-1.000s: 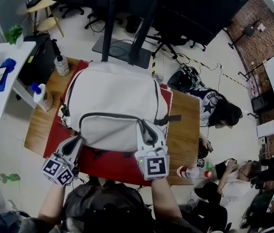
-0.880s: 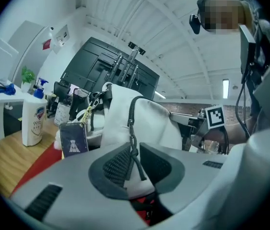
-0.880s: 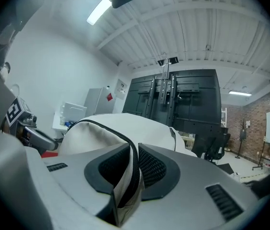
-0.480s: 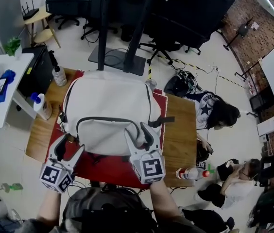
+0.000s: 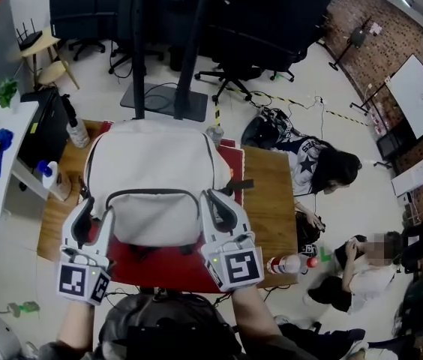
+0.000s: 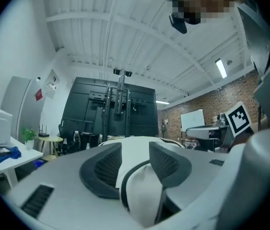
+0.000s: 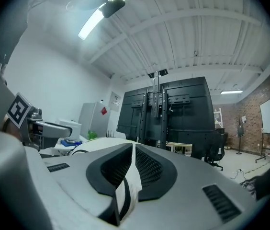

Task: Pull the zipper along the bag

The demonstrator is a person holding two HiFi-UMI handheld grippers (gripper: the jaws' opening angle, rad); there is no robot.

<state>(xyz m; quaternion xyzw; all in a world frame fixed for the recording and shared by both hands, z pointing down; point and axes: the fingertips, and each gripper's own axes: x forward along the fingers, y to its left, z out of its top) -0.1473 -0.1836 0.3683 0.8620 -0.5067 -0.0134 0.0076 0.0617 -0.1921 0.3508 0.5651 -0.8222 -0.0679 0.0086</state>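
Two re-grips are happening at once. Within the last second both tools have let go of the near edge of the white fabric bag [image 5: 155,160], opening wide, and are now sitting higher on its front panel with their jaws just closing again.

The right hand-held gripper [image 5: 217,202] is pinching a thin fold of bag fabric with a dark strip in it, jaws almost together. The left hand-held gripper [image 5: 96,213] is clamping a thicker fold, jaws wider.

The dark zipper track [image 5: 151,192] is arching between the two, just ahead of their jaws. The bag is lying on a red mat [image 5: 168,259] on the wooden desk [image 5: 268,195].

Judgement: the bag is being braced nearer the track, and the pull is not yet starting.
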